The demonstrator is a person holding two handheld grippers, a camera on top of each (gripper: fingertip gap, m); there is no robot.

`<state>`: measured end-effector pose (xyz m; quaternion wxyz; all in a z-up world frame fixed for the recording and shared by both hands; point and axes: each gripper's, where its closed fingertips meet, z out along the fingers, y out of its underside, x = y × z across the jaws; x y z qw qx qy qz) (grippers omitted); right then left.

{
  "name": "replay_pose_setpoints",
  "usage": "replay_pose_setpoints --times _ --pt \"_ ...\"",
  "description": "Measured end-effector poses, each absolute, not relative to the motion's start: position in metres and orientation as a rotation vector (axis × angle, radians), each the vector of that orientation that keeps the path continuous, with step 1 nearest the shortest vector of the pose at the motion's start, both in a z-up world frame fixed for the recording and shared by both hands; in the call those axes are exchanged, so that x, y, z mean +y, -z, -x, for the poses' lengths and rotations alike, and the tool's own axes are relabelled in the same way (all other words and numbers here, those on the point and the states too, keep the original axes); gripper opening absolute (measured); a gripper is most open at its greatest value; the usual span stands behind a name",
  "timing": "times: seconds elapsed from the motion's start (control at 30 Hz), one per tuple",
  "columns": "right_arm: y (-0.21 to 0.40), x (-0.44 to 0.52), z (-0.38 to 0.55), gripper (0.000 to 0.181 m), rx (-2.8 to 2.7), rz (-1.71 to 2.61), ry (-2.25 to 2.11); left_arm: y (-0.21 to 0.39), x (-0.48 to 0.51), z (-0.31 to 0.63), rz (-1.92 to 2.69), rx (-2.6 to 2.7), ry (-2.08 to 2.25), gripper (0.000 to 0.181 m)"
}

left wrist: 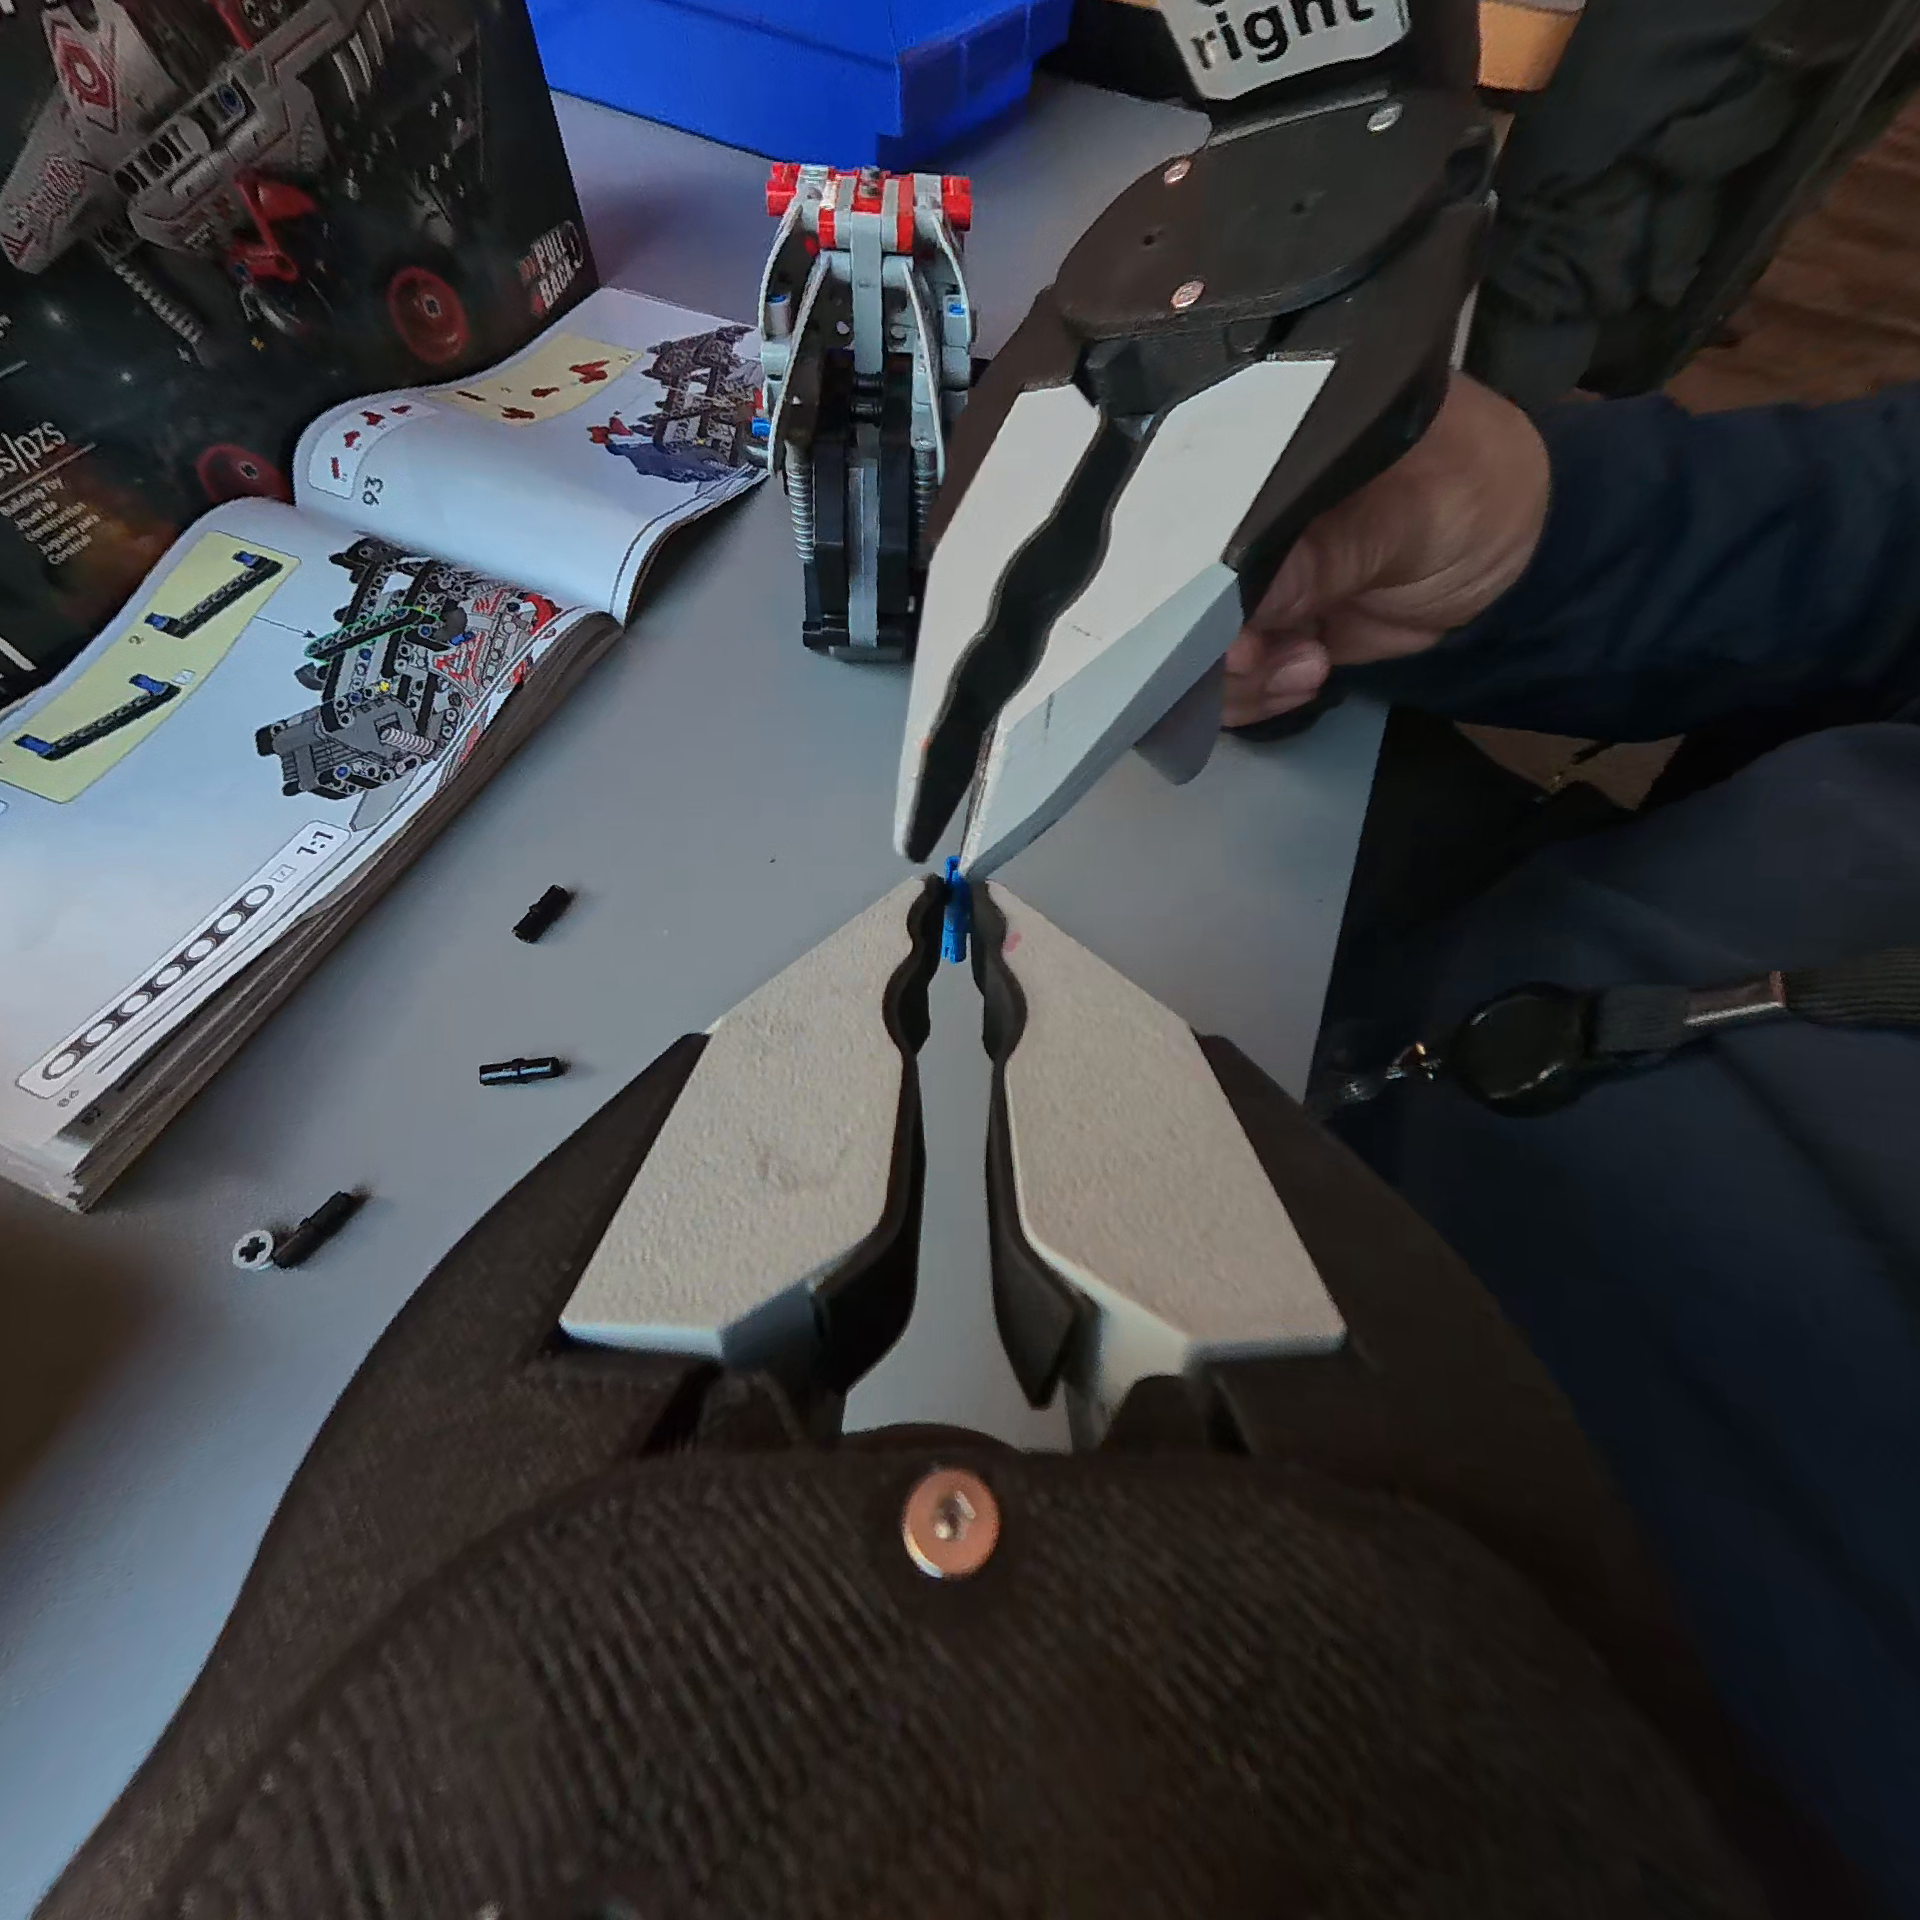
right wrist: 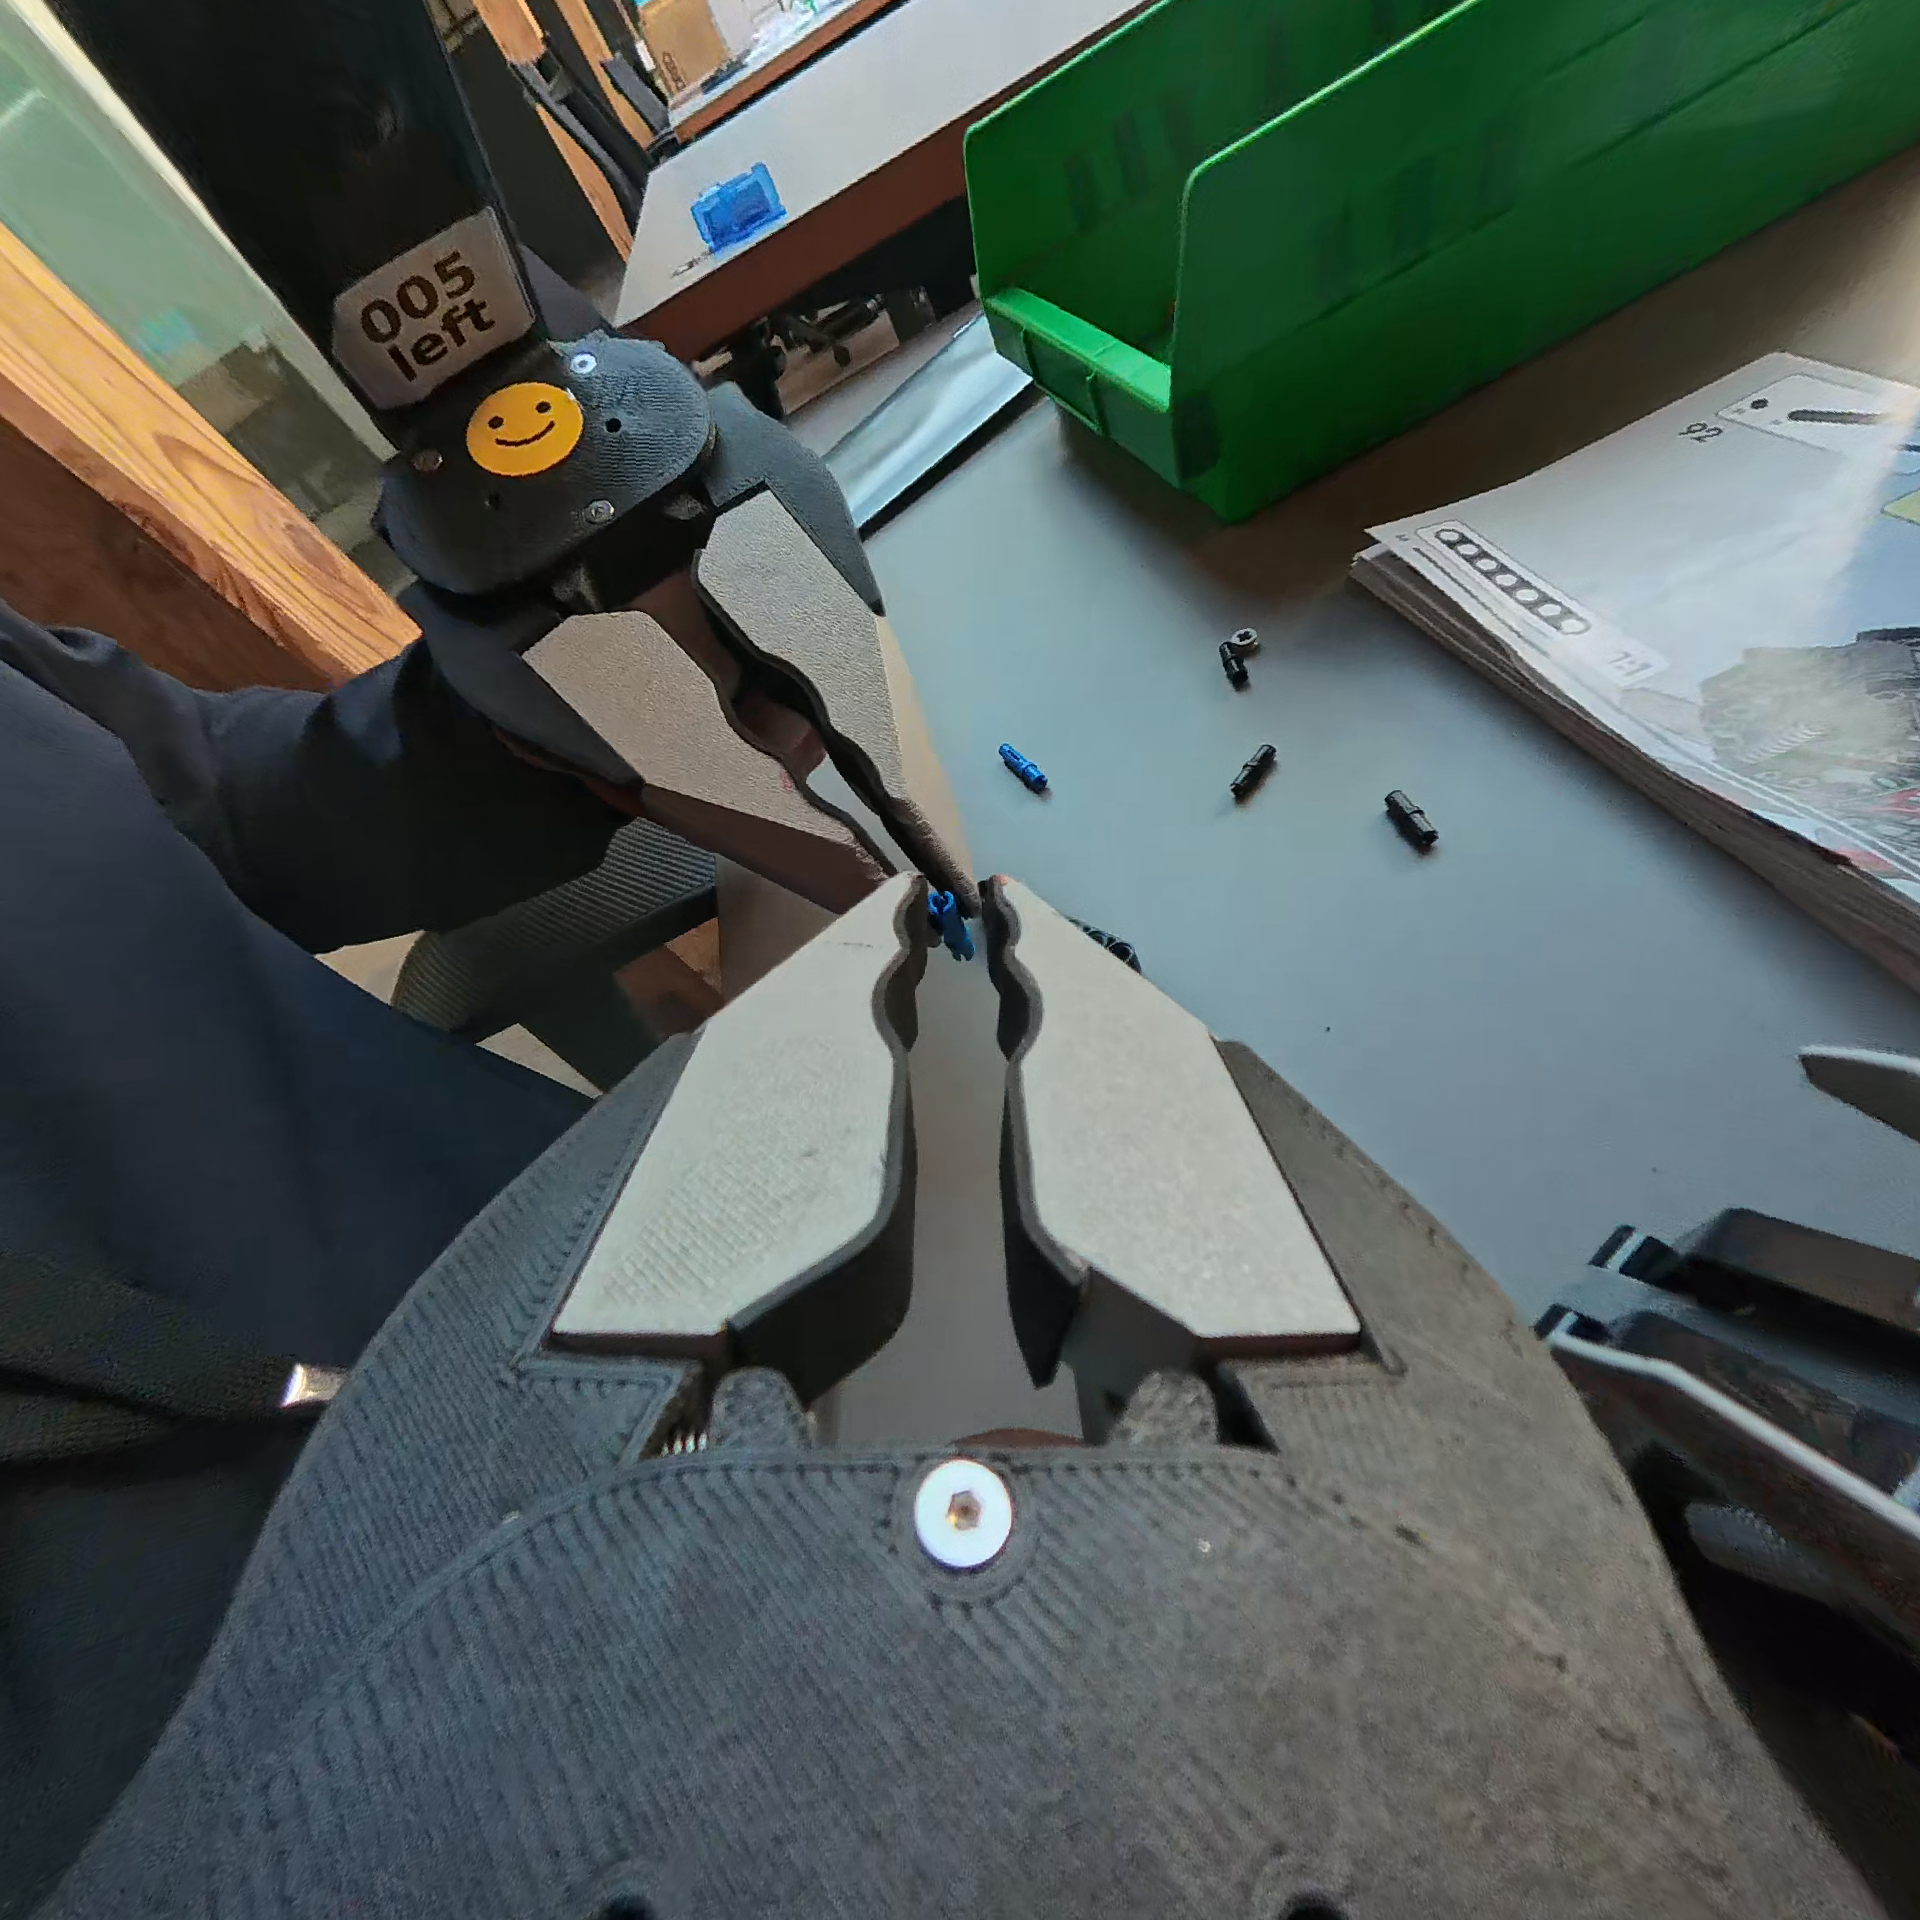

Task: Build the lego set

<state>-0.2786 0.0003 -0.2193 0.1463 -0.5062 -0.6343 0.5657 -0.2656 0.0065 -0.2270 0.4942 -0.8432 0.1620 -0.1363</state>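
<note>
My left gripper (left wrist: 954, 888) and my right gripper (left wrist: 935, 847) meet tip to tip above the grey table (left wrist: 727, 810). A small blue pin (left wrist: 952, 920) stands between them. Each gripper is pinched on one end of it. In the right wrist view the right gripper (right wrist: 956, 891) has the blue pin (right wrist: 954, 927) at its tips, and the left gripper (right wrist: 940, 873) comes in from the upper left. The partly built grey, black and red model (left wrist: 868, 416) stands behind, beside the open instruction booklet (left wrist: 312, 727).
Three black pins (left wrist: 540, 912) (left wrist: 520, 1070) (left wrist: 317, 1226) lie loose near the booklet. A second blue pin (right wrist: 1023, 769) lies on the table. The set's box (left wrist: 260, 208) and a blue bin (left wrist: 800, 62) stand at the back. A green bin (right wrist: 1403, 260) stands beyond the booklet (right wrist: 1714, 644). Only a small space, under 4 cm, lies between the two pairs of fingers.
</note>
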Motion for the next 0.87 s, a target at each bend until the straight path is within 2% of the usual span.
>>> replay_pose_setpoints --times 0.13,0.27,0.37,0.87 --pt "0.222 -0.002 0.277 0.004 -1.83 1.438 -1.597 0.23 0.006 0.265 2.023 0.433 0.257 0.001" --pt "0.215 -0.003 0.275 0.009 -1.826 1.349 -1.588 0.225 0.004 0.26 1.966 0.517 0.211 0.001" --pt "0.209 0.002 0.275 0.016 -1.764 1.302 -1.616 0.216 0.002 0.27 1.886 0.496 0.239 0.001" --pt "0.194 0.014 0.279 0.021 -1.616 1.213 -1.628 0.178 -0.004 0.306 1.578 0.444 0.467 0.001"
